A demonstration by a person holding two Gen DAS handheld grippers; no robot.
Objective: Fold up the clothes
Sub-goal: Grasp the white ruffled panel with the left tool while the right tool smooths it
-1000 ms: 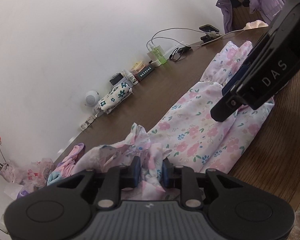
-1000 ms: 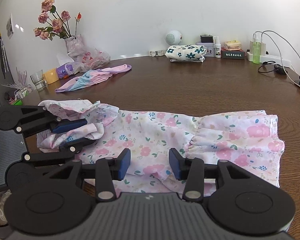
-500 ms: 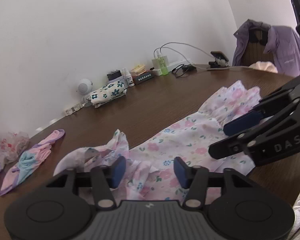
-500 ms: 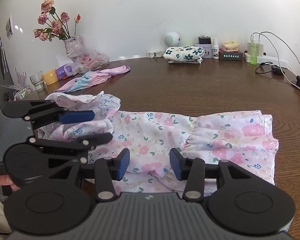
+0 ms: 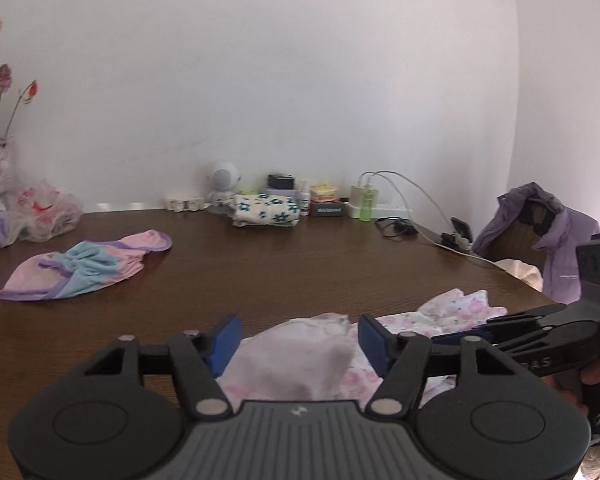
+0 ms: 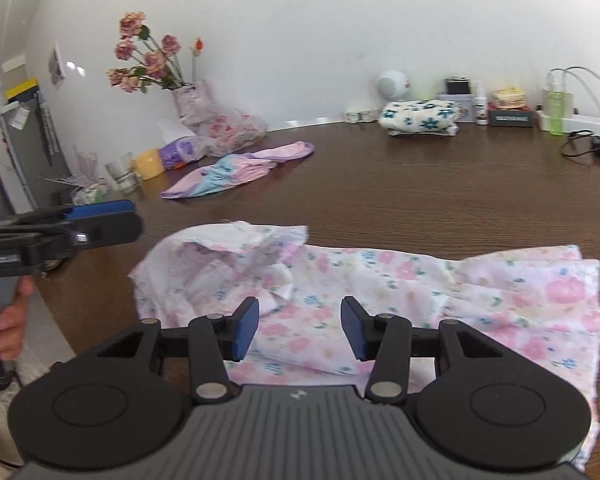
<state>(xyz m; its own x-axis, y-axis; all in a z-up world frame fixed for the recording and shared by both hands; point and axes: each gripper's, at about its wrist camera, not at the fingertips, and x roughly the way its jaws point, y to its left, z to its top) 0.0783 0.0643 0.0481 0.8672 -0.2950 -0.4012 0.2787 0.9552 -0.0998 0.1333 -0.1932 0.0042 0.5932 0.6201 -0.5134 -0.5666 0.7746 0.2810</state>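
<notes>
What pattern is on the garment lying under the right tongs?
White with pink and blue flowers, on the garment; clearest in the right wrist view.

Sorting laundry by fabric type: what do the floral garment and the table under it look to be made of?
Floral garment: thin, matte woven cloth, likely light cotton or a blend; it crumples softly and looks slightly sheer at the bunched end. Table: dark brown wood or wood-look laminate, with visible grain lines and a faint sheen.

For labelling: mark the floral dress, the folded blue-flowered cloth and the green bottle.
floral dress [image 6: 380,276], right wrist view, middle of its body.
folded blue-flowered cloth [image 6: 420,117], right wrist view, top face.
green bottle [image 6: 555,114], right wrist view, its body.
</notes>
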